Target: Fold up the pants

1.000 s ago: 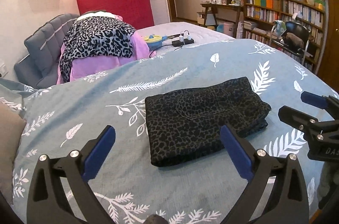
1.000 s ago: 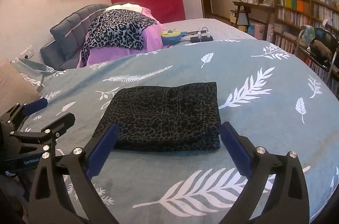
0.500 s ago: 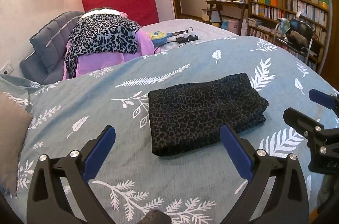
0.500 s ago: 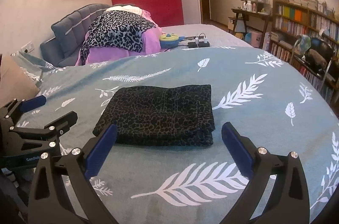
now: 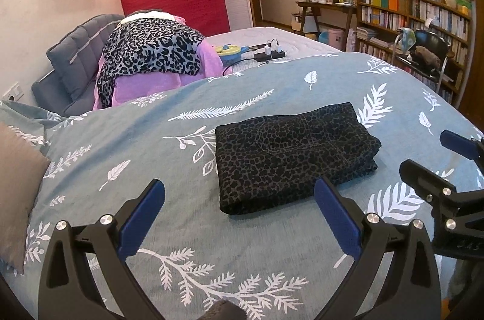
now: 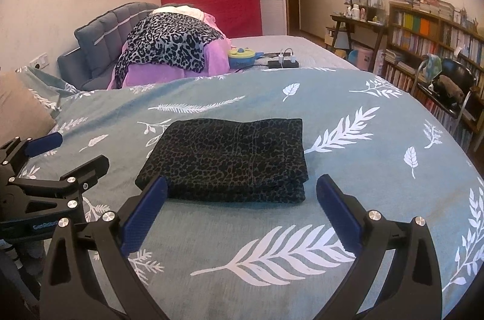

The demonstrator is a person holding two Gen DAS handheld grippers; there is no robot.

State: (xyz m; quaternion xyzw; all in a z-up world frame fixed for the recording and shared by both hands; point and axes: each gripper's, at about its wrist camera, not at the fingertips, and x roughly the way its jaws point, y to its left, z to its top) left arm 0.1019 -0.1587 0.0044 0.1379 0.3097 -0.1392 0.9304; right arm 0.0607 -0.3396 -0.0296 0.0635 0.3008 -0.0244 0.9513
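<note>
Lying folded into a flat rectangle on the blanket (image 5: 187,144), the pants (image 5: 295,155) sit just ahead of both grippers, touching neither. The left gripper (image 5: 239,199) and right gripper (image 6: 242,194) hang above the blanket, jaws wide, holding nothing.

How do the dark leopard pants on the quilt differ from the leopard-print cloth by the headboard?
The pants are folded into a flat, squared stack; the leopard-print cloth is draped loosely over a pink pile. The pants' print is fine and dark brown-black; the cloth's is bold black spots on pale grey. The pants lie near both open tools, left and right; the cloth sits far back. Both are animal print, and neither is held.
</note>
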